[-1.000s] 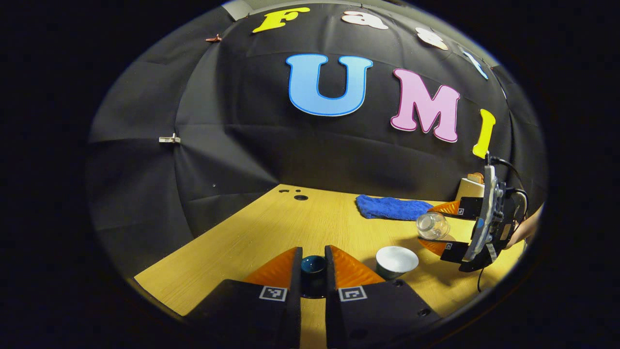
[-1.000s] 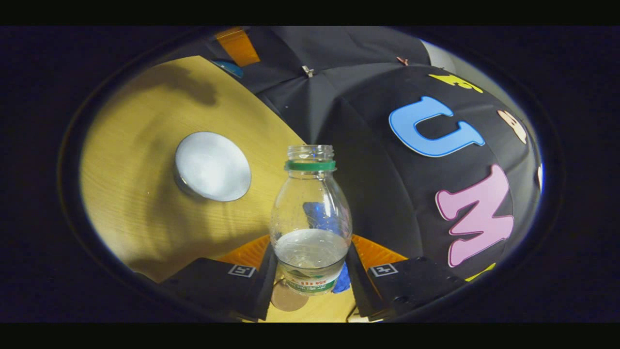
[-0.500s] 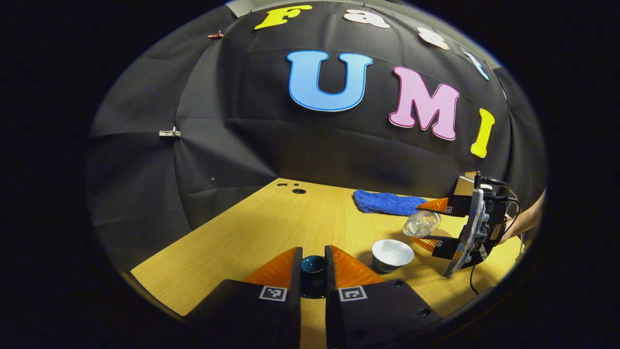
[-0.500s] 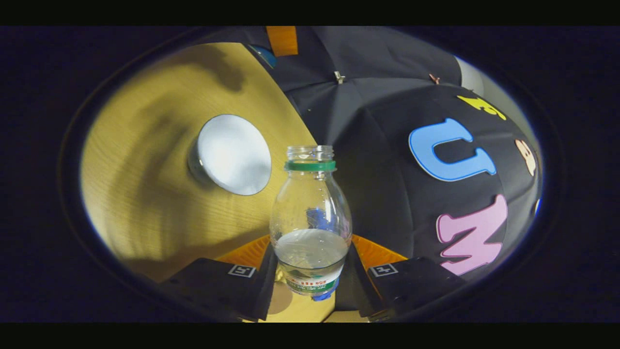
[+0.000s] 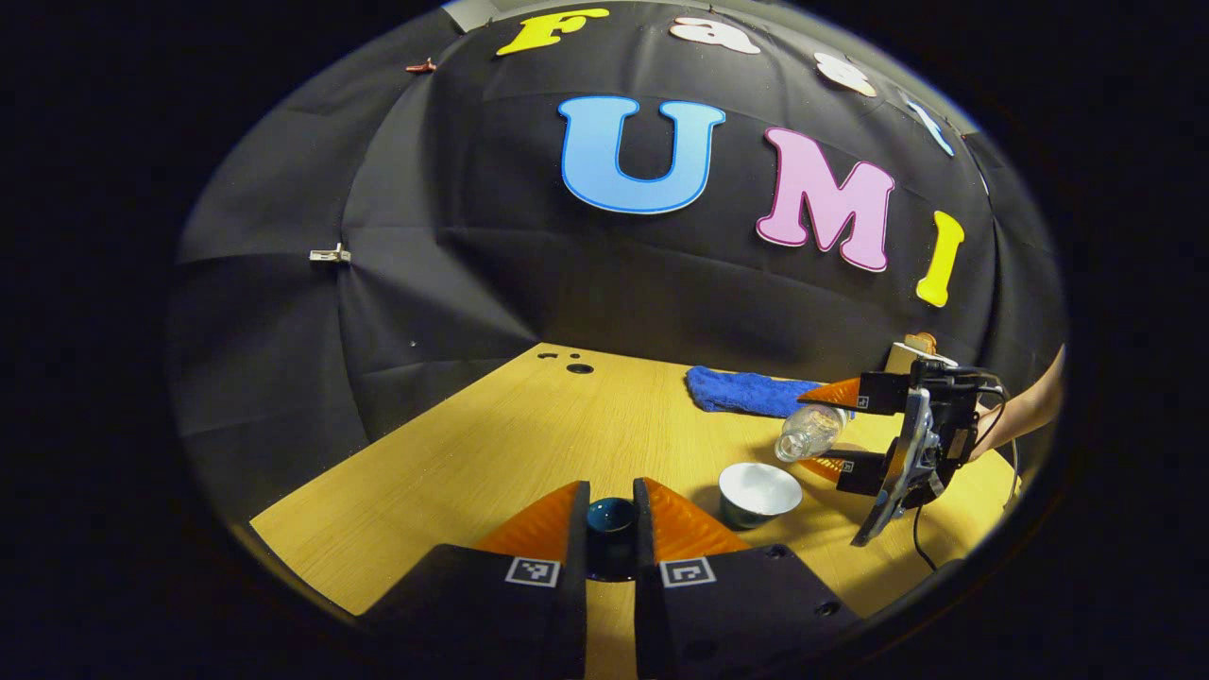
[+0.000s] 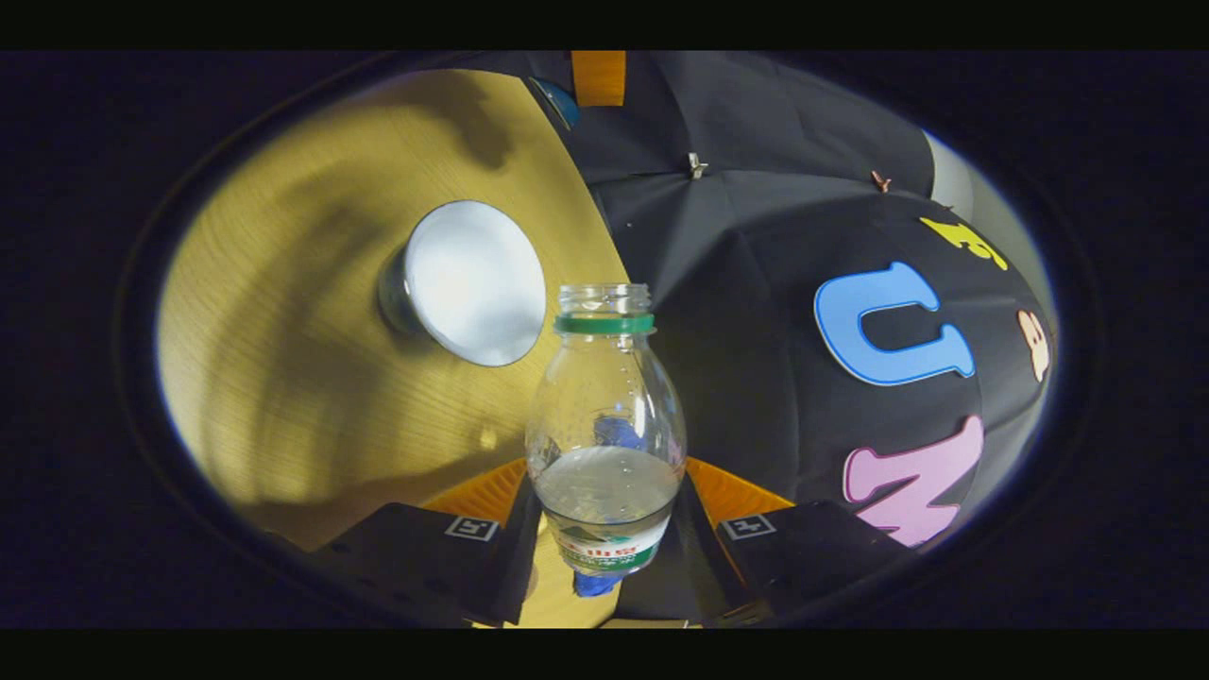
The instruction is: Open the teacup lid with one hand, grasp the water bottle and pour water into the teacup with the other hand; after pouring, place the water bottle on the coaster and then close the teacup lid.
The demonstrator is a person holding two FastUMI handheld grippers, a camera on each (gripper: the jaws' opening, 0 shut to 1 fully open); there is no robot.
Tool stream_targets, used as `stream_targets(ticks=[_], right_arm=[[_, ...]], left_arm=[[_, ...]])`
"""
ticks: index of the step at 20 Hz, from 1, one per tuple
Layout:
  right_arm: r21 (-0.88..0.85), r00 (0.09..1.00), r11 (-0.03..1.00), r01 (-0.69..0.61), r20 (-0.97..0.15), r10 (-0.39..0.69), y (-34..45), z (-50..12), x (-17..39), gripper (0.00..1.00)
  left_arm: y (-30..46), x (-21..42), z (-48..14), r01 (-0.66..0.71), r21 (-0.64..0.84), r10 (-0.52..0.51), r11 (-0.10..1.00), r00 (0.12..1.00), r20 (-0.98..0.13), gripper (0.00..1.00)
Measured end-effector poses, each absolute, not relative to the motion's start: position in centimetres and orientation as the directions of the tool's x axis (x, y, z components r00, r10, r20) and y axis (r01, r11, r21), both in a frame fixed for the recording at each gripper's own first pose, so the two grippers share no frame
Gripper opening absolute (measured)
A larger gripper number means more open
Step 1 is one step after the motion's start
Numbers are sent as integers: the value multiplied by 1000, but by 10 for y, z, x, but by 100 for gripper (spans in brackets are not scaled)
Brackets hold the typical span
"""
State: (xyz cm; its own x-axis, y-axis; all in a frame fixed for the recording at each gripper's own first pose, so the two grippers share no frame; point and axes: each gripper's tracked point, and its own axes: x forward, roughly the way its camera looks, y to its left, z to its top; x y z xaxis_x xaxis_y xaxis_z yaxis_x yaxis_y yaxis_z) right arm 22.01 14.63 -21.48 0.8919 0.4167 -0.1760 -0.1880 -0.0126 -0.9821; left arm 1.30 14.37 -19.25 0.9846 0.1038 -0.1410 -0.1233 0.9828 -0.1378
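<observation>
On the counter point(image 5: 529, 425), toward its right side in the left gripper view, we see the open teacup point(image 5: 758, 491) standing upright with its pale inside showing, and our right claw point(image 5: 824, 431) just beyond and above it, closed on the water bottle point(image 5: 809, 433) from both sides. The bottle is tipped well over, its long axis running from the claw down and left toward the cup, with the uncapped mouth nearest the cup's far right rim but, as far as we can judge, not yet squarely over the opening. In the right gripper view the bottle point(image 6: 605, 425) sits between the fingers of the right claw point(image 6: 604, 529), its neck pointing away from us, water pooled low in the body near the grip, and the teacup point(image 6: 469, 280) lies up and to the left of the mouth. Our left claw point(image 5: 610, 525) is near us, closed on the dark teacup lid point(image 5: 610, 518), held left of the cup and apart from it. We judge the pour depends on bringing the mouth over the cup, then tilting further. A blue cloth point(image 5: 746, 390) lies far behind.
</observation>
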Motion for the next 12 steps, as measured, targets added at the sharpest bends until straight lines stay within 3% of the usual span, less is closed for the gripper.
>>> stream_targets(ticks=[3, 4, 8, 12], right_arm=[[-982, 878, -55, -178, -184, 441, 148, -215, 221, 66], [-983, 876, -70, -171, -185, 446, 149, -214, 221, 74], [-984, 867, -109, -140, -175, 467, 151, -208, 221, 70], [-982, 859, -138, -132, -183, 478, 152, -207, 227, 70]], left_arm=[[144, 13, -193, -127, -140, 107, 982, 984, -145, 24], [143, 12, -195, -129, -141, 108, 982, 983, -146, 24], [144, 11, -196, -131, -140, 108, 981, 982, -157, 21], [144, 14, -194, -122, -127, 102, 984, 983, -153, 24]])
